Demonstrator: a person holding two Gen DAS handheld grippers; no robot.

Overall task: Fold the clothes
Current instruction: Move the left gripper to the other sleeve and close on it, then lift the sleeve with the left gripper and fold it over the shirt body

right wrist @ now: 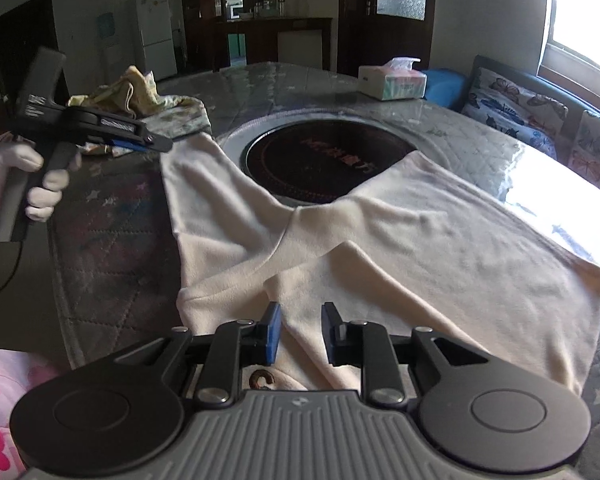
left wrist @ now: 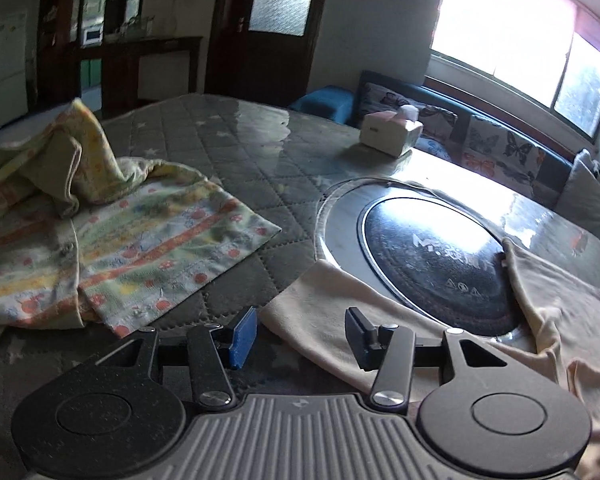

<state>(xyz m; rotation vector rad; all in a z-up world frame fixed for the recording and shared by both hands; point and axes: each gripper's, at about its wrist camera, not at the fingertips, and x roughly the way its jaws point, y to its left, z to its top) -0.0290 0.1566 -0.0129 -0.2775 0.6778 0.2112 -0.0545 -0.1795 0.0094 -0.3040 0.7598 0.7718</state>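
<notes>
A cream shirt (right wrist: 400, 240) lies spread on the table, its two sleeves crossed over the body. My right gripper (right wrist: 300, 334) hovers open just above the shirt's near edge, nothing between its pads. My left gripper (left wrist: 302, 336) is open over the shirt's left corner (left wrist: 324, 304), holding nothing. In the right wrist view the left gripper (right wrist: 152, 142) is seen from the side in a white-gloved hand (right wrist: 40, 180). A crumpled floral garment (left wrist: 100, 232) lies to the left, also visible far left in the right wrist view (right wrist: 140, 100).
The quilted table cover (left wrist: 228, 152) has a round black cooktop (left wrist: 432, 256) set in its middle, partly under the shirt. A tissue box (right wrist: 392, 78) stands at the far side. A sofa with butterfly cushions (left wrist: 500, 144) runs beyond the table under the window.
</notes>
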